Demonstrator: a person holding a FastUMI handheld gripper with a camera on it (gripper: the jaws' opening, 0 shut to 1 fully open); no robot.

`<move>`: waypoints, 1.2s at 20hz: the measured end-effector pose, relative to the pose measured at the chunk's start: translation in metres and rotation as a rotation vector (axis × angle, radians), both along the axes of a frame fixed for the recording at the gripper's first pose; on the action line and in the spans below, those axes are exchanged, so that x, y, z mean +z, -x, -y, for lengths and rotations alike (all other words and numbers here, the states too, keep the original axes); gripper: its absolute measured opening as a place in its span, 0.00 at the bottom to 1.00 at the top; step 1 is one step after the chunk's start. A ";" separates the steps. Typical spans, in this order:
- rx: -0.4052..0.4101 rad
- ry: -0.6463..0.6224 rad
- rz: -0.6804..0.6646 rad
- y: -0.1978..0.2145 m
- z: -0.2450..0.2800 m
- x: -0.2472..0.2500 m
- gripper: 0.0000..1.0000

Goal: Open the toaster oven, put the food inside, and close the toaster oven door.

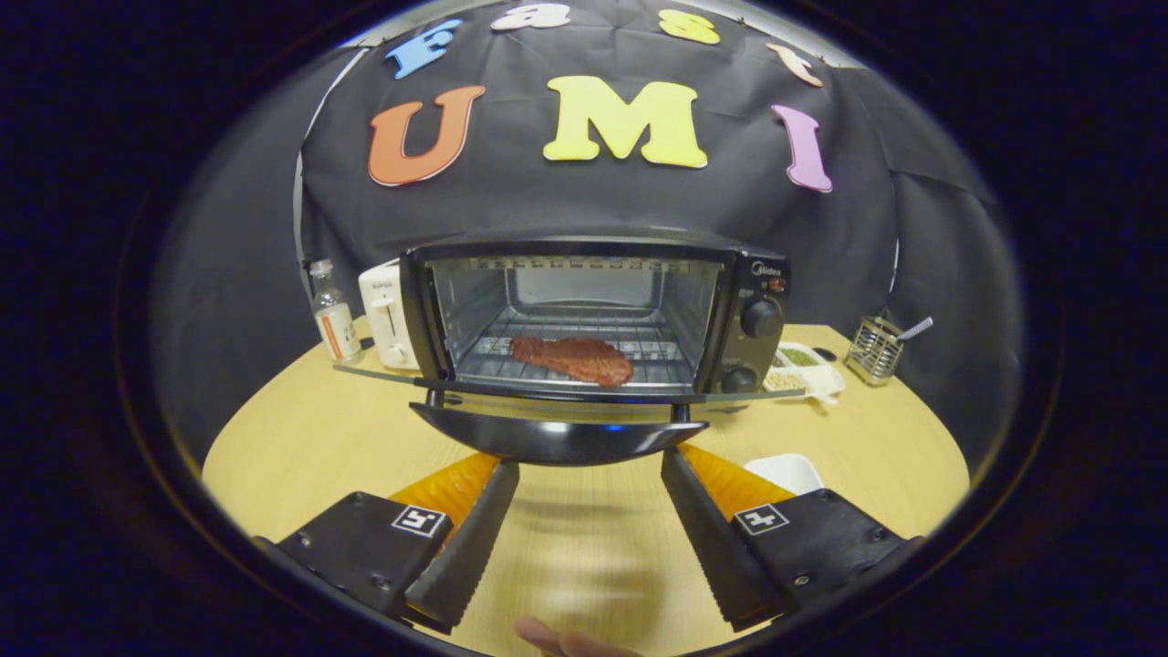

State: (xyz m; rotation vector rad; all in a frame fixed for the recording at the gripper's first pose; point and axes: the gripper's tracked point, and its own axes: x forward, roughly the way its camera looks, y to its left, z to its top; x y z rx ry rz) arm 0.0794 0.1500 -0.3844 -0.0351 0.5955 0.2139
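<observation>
On the wooden worktop [301, 447] the toaster oven [593, 315] stands open, the food [573, 359] on its rack. The gripper [589, 479] jaws are apart, empty, just near the lowered door [557, 436]; lift it from underneath, evenly, until it shuts.

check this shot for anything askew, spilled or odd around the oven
Nothing stands out. The toaster oven sits square on the table, its door hanging open, and the meat lies flat on the rack inside. The gripper is open and empty, its fingers just under the door's edge.
</observation>
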 end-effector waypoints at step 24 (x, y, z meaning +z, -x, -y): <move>-0.041 0.059 0.683 0.107 0.064 0.326 0.99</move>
